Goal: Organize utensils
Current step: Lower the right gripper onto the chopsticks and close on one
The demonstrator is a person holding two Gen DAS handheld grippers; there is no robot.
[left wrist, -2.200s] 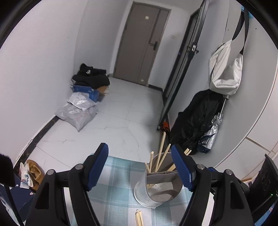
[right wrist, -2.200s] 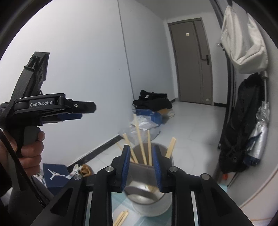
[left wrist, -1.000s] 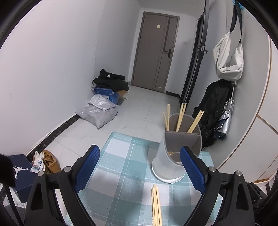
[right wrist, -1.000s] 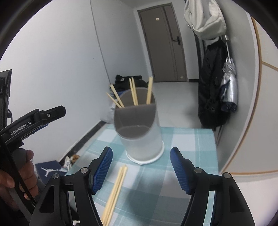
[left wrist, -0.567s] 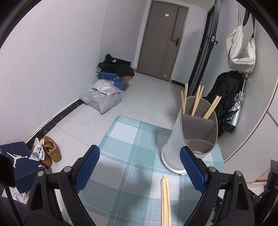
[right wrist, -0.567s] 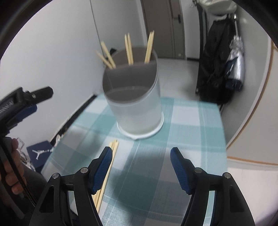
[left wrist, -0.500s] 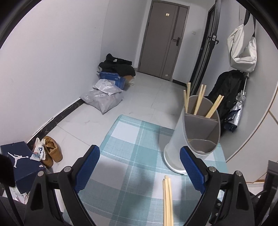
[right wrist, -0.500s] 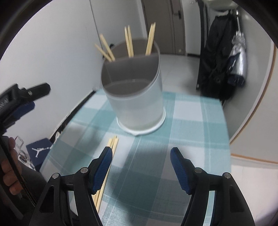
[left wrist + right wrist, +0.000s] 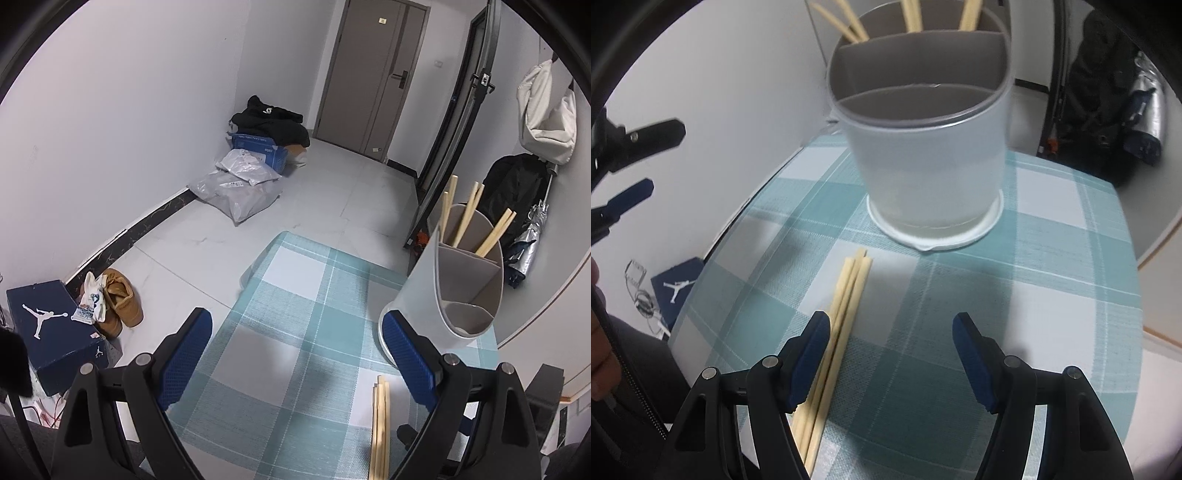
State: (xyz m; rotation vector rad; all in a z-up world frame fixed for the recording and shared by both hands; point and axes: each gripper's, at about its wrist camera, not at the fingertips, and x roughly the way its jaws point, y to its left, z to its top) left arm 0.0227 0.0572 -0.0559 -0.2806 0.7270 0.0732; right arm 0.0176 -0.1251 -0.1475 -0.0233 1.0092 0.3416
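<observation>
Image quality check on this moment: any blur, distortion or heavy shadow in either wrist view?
Left wrist view: sharp, with strong fisheye bending of walls and door and a dark vignette at the corners. Right wrist view: motion-smeared, so the utensil holder and loose chopsticks look soft; a soft shadow lies on the checked tablecloth ahead of the right gripper.

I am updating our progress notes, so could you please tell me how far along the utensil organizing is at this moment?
Partly done. Several chopsticks already stand in the rear compartments of the white holder, while its front compartment looks empty. Nothing is in hand: the right tongs and the left tongs are open and hold nothing. Left to do: a bundle of loose chopsticks lies on the checked cloth by the right tongs.
</observation>
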